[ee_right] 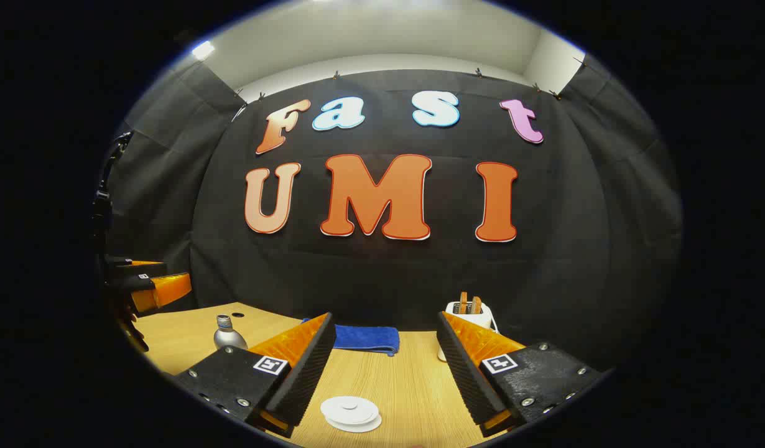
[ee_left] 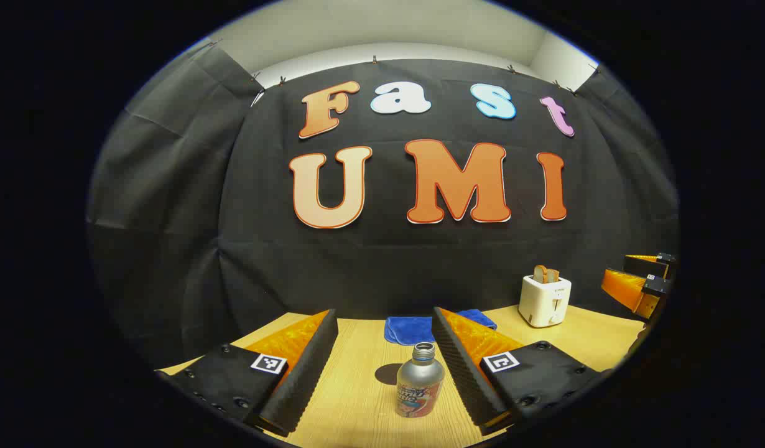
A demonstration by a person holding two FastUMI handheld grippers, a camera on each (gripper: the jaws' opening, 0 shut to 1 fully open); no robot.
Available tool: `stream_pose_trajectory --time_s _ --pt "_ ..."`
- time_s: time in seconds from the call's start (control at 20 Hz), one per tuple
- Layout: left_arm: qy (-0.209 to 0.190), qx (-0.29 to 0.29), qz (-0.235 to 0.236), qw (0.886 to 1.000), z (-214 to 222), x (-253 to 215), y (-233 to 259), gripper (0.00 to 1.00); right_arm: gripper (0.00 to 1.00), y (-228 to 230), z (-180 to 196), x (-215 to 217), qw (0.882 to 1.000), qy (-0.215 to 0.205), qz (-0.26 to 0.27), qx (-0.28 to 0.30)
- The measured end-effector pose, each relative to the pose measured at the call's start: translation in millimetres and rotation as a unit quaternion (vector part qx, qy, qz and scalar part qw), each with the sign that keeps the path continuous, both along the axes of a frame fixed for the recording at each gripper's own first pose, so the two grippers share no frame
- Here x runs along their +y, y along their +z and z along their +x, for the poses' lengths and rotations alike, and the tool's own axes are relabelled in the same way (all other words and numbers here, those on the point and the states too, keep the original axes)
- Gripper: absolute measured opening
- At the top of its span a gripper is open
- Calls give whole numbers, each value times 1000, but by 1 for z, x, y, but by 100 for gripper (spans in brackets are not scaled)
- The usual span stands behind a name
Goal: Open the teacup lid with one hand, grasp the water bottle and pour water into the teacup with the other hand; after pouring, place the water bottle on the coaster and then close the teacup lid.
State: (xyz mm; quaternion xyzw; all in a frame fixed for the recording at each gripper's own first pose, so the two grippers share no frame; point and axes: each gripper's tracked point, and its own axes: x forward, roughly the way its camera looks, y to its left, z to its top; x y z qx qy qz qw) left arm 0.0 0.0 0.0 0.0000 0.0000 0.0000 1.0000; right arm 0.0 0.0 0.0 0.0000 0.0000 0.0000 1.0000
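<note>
A silver water bottle (ee_left: 420, 381) with a printed label and an uncapped neck stands upright on the wooden table (ee_left: 351, 398). It is between the fingers of my left gripper (ee_left: 384, 313), close to the right-hand finger; this gripper is open and not pressing on the bottle. In the right gripper view the same bottle (ee_right: 227, 334) stands at the left. My right gripper (ee_right: 384, 317) is open, and a white round disc (ee_right: 351, 412) with a small bump in its middle lies between its fingers; lid or coaster, I cannot tell.
A blue cloth (ee_left: 413, 328) (ee_right: 365, 338) lies folded at the table's back edge. A white toaster (ee_left: 544, 301) (ee_right: 473, 313) with bread slices stands at the back right. The other gripper shows at the edge of each view (ee_left: 637, 281) (ee_right: 147, 285).
</note>
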Motion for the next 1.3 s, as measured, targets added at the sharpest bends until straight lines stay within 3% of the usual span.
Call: stream_pose_trajectory --time_s 0.75,1.25,1.3 --pt "-6 5 -18 1000 -1 -3 -3 99 98 -1 -3 -8 1000 -2 14 4" --pt "-8 13 -25 1000 1 2 -12 99 100 -30 5 5 999 12 8 28" --pt "-6 13 -25 1000 1 4 -14 96 96 -39 7 7 999 13 5 38"
